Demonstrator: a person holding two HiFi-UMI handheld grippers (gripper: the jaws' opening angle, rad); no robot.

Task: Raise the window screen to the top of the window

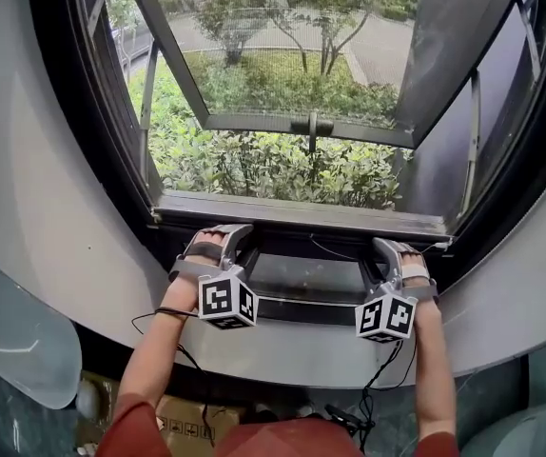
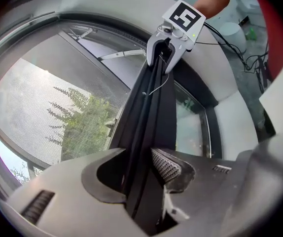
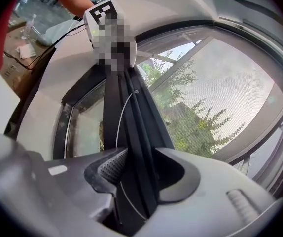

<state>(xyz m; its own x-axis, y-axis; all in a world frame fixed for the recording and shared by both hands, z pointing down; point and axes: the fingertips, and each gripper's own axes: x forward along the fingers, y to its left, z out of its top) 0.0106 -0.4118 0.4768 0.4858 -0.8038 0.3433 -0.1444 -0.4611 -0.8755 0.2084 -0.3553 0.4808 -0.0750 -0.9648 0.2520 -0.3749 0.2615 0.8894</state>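
Observation:
The window screen's black bottom bar (image 1: 303, 242) lies low in the window, just inside the grey sill (image 1: 302, 213). My left gripper (image 1: 225, 237) is at the bar's left end and my right gripper (image 1: 393, 248) at its right end. In the left gripper view the bar (image 2: 149, 112) runs between the jaws of the left gripper (image 2: 141, 171), which stand open around it, the ribbed pad (image 2: 166, 167) right beside it. The right gripper (image 3: 134, 171) is open around the bar (image 3: 126, 112) in the same way. Grey mesh (image 2: 43, 98) (image 3: 230, 88) spreads across the window beside the bar.
Beyond the sill an outward-opened casement with a handle (image 1: 311, 128) hangs over green bushes (image 1: 263, 165). A white curved wall (image 1: 35, 208) frames the window. Cables (image 1: 173, 336) trail from both grippers, and cardboard boxes (image 1: 183, 417) sit on the floor below.

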